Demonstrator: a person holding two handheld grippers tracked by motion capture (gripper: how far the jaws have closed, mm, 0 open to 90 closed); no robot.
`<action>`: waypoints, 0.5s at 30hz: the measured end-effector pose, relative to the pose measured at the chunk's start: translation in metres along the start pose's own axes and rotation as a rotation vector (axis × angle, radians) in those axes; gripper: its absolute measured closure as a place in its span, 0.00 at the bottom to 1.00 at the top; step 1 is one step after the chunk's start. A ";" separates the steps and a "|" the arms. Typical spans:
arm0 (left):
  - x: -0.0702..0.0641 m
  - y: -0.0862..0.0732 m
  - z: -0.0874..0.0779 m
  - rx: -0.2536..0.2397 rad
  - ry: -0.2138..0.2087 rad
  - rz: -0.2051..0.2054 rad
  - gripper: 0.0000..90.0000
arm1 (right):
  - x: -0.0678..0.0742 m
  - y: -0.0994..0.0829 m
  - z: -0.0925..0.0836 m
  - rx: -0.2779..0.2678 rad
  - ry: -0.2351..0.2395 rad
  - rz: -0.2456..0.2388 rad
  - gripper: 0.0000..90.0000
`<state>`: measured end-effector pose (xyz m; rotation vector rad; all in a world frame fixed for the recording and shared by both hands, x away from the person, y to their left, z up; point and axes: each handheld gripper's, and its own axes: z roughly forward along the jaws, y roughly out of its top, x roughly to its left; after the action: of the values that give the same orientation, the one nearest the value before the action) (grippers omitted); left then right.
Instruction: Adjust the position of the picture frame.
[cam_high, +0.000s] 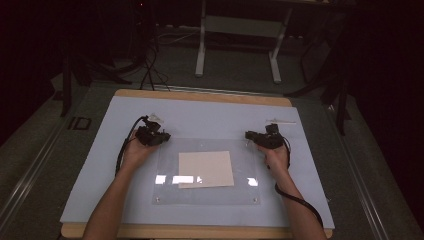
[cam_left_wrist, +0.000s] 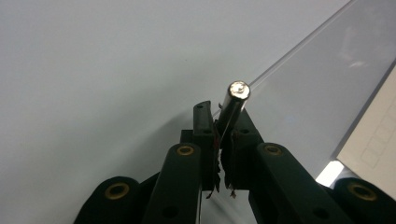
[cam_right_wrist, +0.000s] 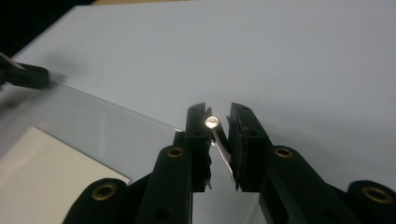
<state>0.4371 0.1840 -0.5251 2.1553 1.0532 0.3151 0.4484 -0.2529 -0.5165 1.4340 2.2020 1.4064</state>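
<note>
Both grippers clench on the clear acrylic sheet at its far corners over the paper; left gripper pinches a metal standoff, right gripper the corner itself; looks stiff, slick, scratch-prone, so corners seem safest.

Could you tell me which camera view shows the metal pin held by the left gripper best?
The left gripper view: the metal pin stands close and sharp, clamped between the jaws of the left gripper. The high view shows that gripper small; the pin is indiscernible there.

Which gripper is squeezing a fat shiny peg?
The left gripper: its jaws are shut on a metal peg by the clear sheet's edge. The right gripper has only a thin pin between its jaws.
</note>
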 end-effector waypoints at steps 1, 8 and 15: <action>-0.001 0.001 0.000 0.009 0.010 0.005 0.94 | 0.002 0.001 0.000 0.004 -0.016 -0.007 0.88; 0.001 0.000 0.004 -0.028 0.022 -0.014 0.94 | 0.005 0.001 -0.003 0.017 -0.030 -0.021 0.88; 0.000 -0.004 0.004 -0.058 0.025 -0.044 0.92 | 0.004 -0.001 -0.003 0.000 -0.027 -0.042 0.89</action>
<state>0.4370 0.1834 -0.5307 2.0793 1.0909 0.3491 0.4433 -0.2515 -0.5145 1.3899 2.2025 1.3653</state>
